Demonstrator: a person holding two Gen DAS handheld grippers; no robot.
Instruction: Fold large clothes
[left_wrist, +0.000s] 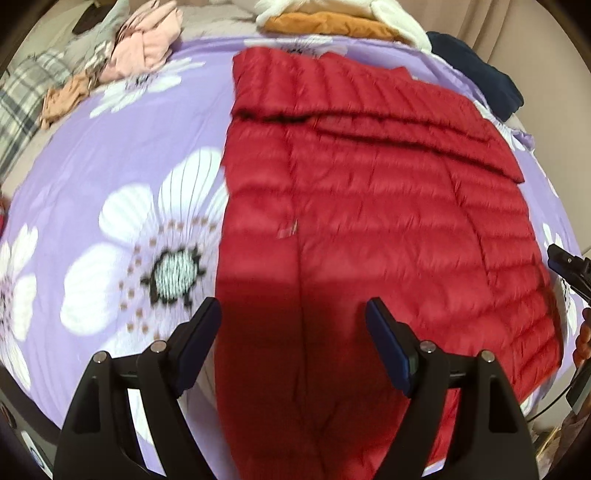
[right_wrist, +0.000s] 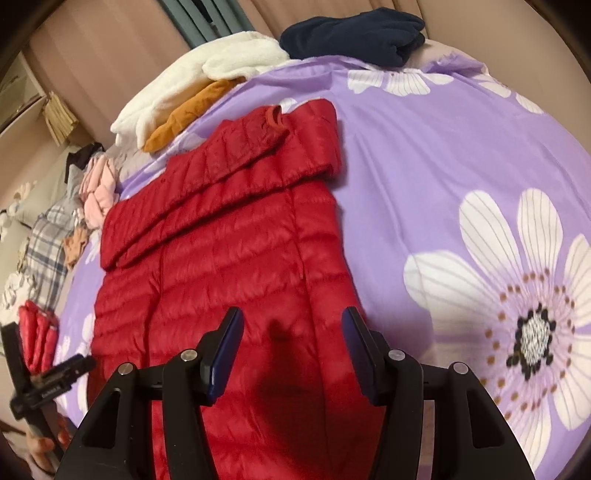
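A red quilted down jacket (left_wrist: 369, 206) lies flat on a purple flowered bedsheet (left_wrist: 122, 155), its sleeves folded across the upper body. It also shows in the right wrist view (right_wrist: 229, 258). My left gripper (left_wrist: 293, 317) is open and empty, hovering over the jacket's near hem by its left edge. My right gripper (right_wrist: 291, 328) is open and empty above the hem near the jacket's right edge. The left gripper's body (right_wrist: 48, 384) shows at the left of the right wrist view.
Folded clothes lie along the far side of the bed: a pink pile (left_wrist: 147, 40), an orange garment (left_wrist: 325, 22) under a white fleece (right_wrist: 207, 74), and a navy garment (right_wrist: 354, 33). A plaid cloth (left_wrist: 26, 96) lies at far left. A red quilted piece (right_wrist: 37, 332) lies left.
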